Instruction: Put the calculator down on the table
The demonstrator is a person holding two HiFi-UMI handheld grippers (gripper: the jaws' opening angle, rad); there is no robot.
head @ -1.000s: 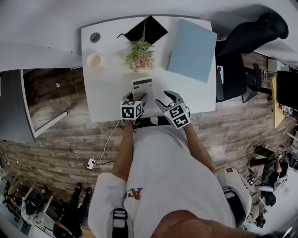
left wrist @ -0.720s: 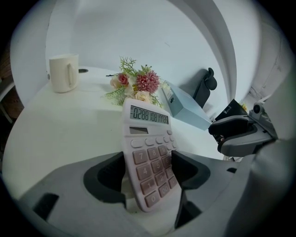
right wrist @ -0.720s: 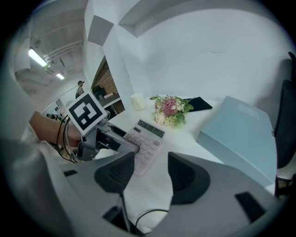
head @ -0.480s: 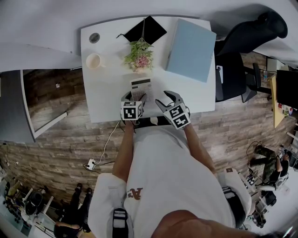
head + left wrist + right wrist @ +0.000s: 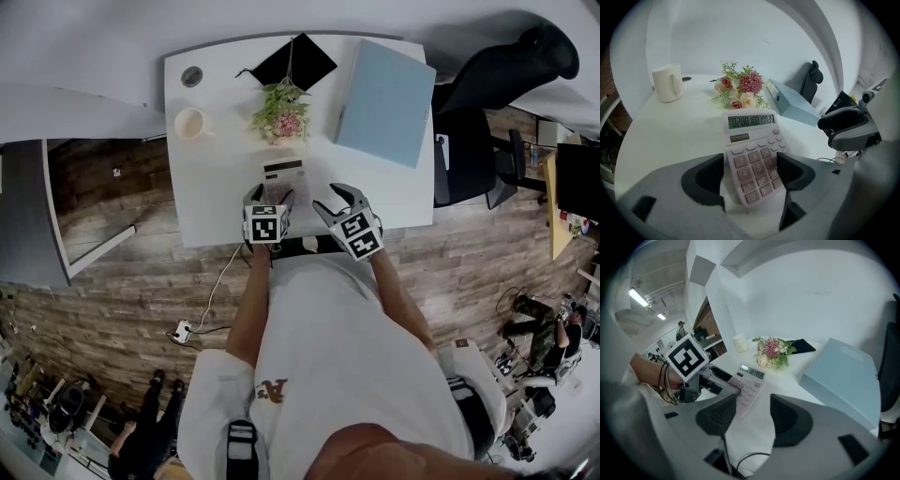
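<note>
At the far left of the white worktop [image 5: 211, 202] a cream mug [image 5: 667, 83] stands upright. To its right lies a small bunch of pink and cream flowers [image 5: 738, 89], with a flat black thing [image 5: 293, 60] behind it (what it is cannot be made out).

Just on the near side of the flowers lies the pink calculator [image 5: 752, 154]. It is down on the worktop, keys up, with its display end toward the flowers and digits showing. The left tongs [image 5: 751, 165] straddle its near end. Their jaws have just been opening and stand wide, one on each side of the calculator. The left pad is clear of its edge and the right one is close beside the other edge, so neither is pinching it.

Just to the right, the right tongs [image 5: 759, 414] hang over the worktop's near edge with jaws apart and empty. Between them show only bare worktop and a loop of dark cable [image 5: 740, 460].

Further right a pale blue box [image 5: 386, 100] lies flat on the worktop. Past the right edge stands a black office chair [image 5: 497, 84].
</note>
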